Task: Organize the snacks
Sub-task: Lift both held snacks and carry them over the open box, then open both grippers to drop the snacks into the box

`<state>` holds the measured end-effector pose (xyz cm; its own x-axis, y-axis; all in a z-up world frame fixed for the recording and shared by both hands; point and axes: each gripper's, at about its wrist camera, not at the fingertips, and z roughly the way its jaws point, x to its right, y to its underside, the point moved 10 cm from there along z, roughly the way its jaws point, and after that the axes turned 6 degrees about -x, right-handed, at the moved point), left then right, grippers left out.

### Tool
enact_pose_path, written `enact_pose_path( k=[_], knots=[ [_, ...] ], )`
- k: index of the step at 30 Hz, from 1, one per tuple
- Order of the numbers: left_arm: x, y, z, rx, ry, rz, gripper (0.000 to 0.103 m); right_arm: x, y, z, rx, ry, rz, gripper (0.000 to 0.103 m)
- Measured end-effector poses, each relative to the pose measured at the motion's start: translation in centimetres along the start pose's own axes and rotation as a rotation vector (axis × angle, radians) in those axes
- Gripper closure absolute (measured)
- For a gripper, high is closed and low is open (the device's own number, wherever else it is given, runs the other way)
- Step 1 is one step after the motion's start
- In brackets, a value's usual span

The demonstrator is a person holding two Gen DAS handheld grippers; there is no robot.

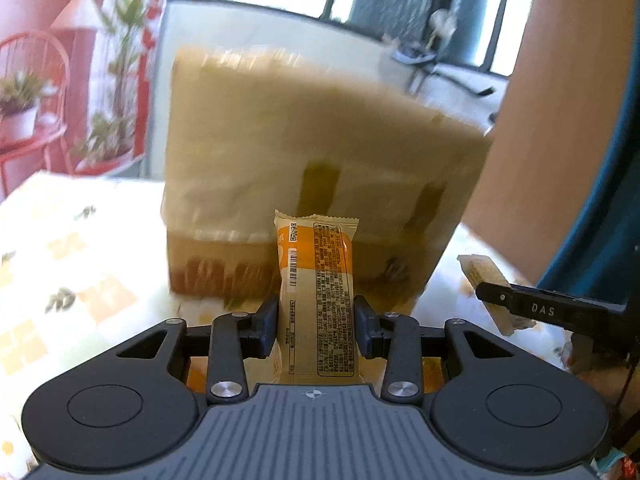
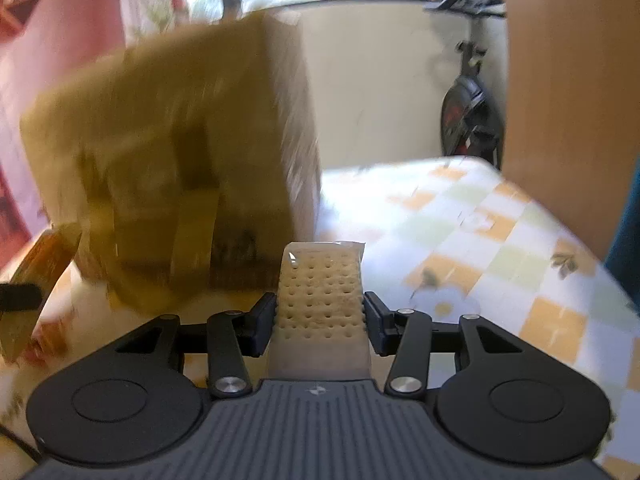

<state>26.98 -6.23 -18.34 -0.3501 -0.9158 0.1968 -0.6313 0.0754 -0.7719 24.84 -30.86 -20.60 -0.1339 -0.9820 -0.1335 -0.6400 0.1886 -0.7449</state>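
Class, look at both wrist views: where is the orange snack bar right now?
The orange snack bar stands upright, gripped in the left claw in front of the cardboard box; the right wrist view shows it at the far left edge.

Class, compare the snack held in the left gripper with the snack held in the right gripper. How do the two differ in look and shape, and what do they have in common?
The orange packet has an opaque printed wrapper with a barcode and text; the cracker pack is clear, showing pale dotted crackers.
The orange packet looks narrow and tall; the cracker pack looks wider and flatter.
Shared: each stands between closed jaws, the left gripper and the right gripper, pointing toward the blurred cardboard box.
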Motion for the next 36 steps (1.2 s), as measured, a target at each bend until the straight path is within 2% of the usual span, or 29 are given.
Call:
enact_pose_path(
  k=[6, 13, 16, 21, 23, 26, 31, 32, 34, 36],
  knots=[
    [0.9, -3.9, -2.2, 0.128, 0.013, 0.039, 0.062, 1.0, -3.5, -3.4, 0.104, -0.015, 0.077, 0.054],
    [1.2, -11.3, -2.9, 0.239, 0.001, 0.057, 0.062, -0.9, -10.4, -7.2, 0.281, -0.054, 0.05, 0.054],
    [1.5, -14.3, -2.2, 0.257, -0.005, 0.042, 0.062, -2.8, -13.8, -7.8, 0.34, -0.1, 0.003, 0.054],
    [1.8, -18.9, 1.2, 0.213, -0.011, 0.012, 0.062, -6.0, -18.9, -5.7, 0.371, -0.153, -0.09, 0.054],
    [1.5, -20.0, 3.0, 0.17, -0.022, 0.007, 0.062, -6.9, -20.3, -3.9, 0.354, -0.163, -0.114, 0.054],
    [0.7, -21.2, 6.0, 0.091, -0.039, -0.02, 0.062, -7.5, -22.1, -0.1, 0.27, -0.156, -0.115, 0.054],
    [-0.5, -21.1, 8.7, 0.009, -0.084, -0.026, 0.061, -7.3, -23.2, 3.9, 0.165, -0.13, -0.061, 0.054],
    [-0.8, -20.8, 8.7, -0.001, -0.095, -0.021, 0.059, -7.1, -23.2, 4.5, 0.143, -0.132, -0.052, 0.054],
    [-1.0, -20.5, 8.4, 0.004, -0.096, -0.008, 0.039, -7.0, -23.0, 5.3, 0.108, -0.124, -0.051, 0.052],
    [-1.0, -20.6, 7.9, 0.023, -0.101, 0.008, 0.031, -6.6, -22.6, 5.4, 0.107, -0.102, -0.053, 0.05]
  ],
)
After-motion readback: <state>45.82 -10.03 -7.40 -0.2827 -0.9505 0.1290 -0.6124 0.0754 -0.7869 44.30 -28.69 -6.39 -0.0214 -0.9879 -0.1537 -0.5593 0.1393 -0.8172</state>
